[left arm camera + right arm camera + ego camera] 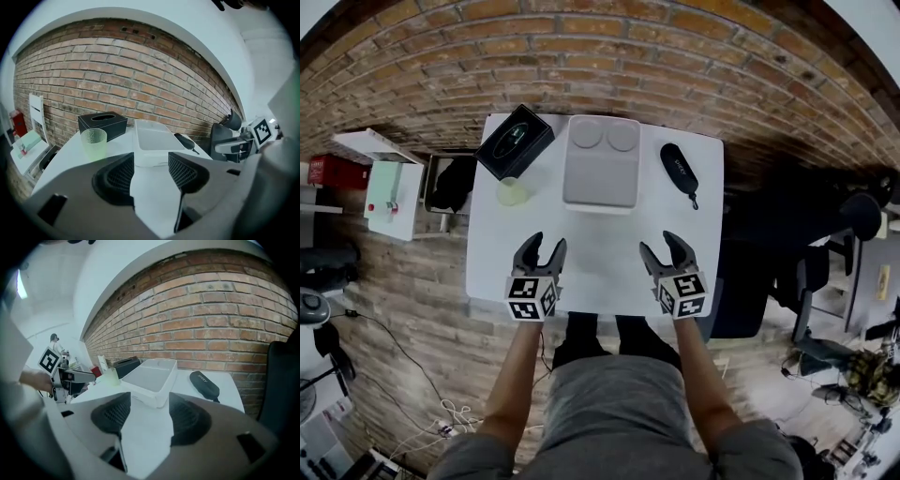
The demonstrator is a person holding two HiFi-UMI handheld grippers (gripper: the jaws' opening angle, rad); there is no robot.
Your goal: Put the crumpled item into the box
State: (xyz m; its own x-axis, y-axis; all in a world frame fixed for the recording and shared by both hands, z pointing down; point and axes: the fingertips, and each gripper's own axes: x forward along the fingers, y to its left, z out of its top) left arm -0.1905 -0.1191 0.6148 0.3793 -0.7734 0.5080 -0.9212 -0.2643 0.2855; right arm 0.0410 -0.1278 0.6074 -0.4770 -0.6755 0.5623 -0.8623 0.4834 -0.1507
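A shallow pale box [601, 164] lies at the back middle of the white table [591, 272]. Two pale round shapes show at its far end; I cannot tell what they are. No crumpled item shows loose on the table. My left gripper [545, 242] hovers near the front edge, left of centre, open with nothing between its fingers. My right gripper [660, 243] mirrors it on the right, also open and empty. In the left gripper view the box [152, 140] lies straight ahead beyond the gripper [151, 171]. In the right gripper view the box [150, 376] lies ahead, slightly left of the gripper [149, 411].
A black tissue box [515, 141] stands at the back left corner, with a green cup [513, 191] just in front of it. A black zip case [678, 170] lies right of the box. A dark chair [750, 253] stands by the table's right side.
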